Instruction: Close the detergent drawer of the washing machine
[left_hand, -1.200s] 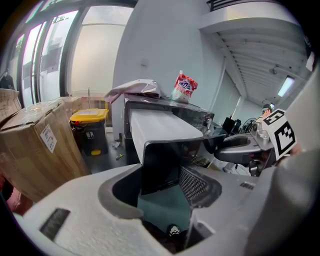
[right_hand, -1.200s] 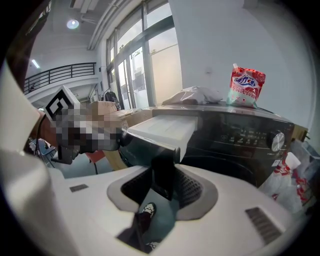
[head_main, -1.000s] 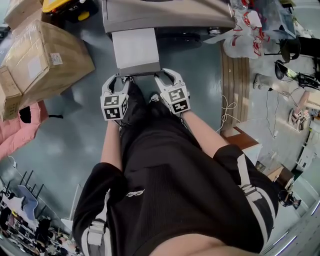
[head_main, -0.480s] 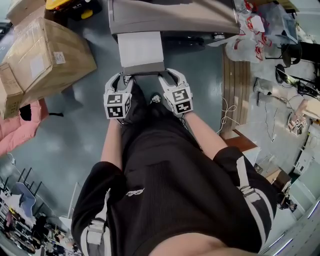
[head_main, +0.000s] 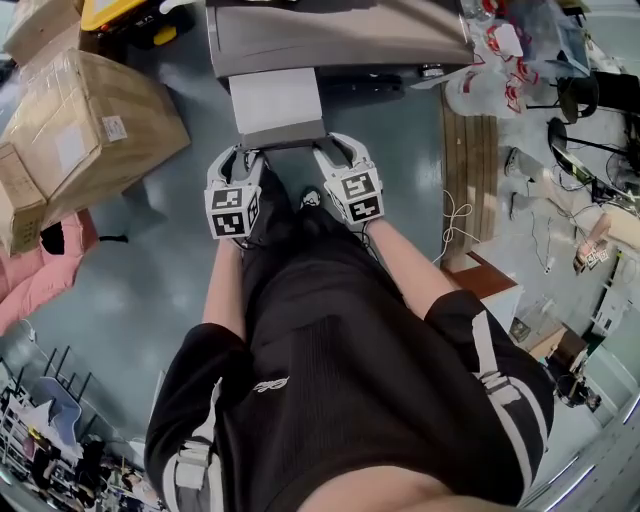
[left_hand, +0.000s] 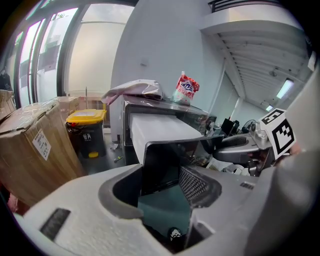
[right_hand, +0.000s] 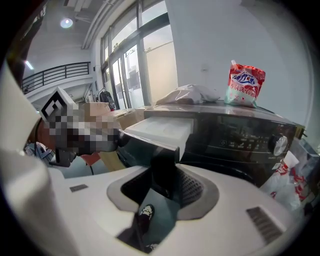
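The washing machine (head_main: 340, 35) stands at the top of the head view. Its white detergent drawer (head_main: 275, 100) is pulled out toward me, ending in a dark front panel (head_main: 283, 135). My left gripper (head_main: 248, 155) is at the panel's left end and my right gripper (head_main: 335, 150) at its right end. In the left gripper view the panel's left corner (left_hand: 162, 160) fills the gap of the left gripper (left_hand: 165, 185), with its right finger in front of the panel. In the right gripper view the panel's end (right_hand: 165, 165) stands inside the right gripper (right_hand: 160, 187), with space on its left side. Both grippers stand open.
A large cardboard box (head_main: 85, 120) lies on the floor to the left, with a yellow-lidded bin (left_hand: 86, 132) behind it. A wooden pallet (head_main: 475, 170) and plastic bags (head_main: 490, 70) are on the right. A red-and-white pouch (right_hand: 245, 82) stands on the machine's top.
Both grippers have edged toward the machine with the drawer front, and the white part of the drawer that sticks out looks a little shorter. The jaws look unchanged.
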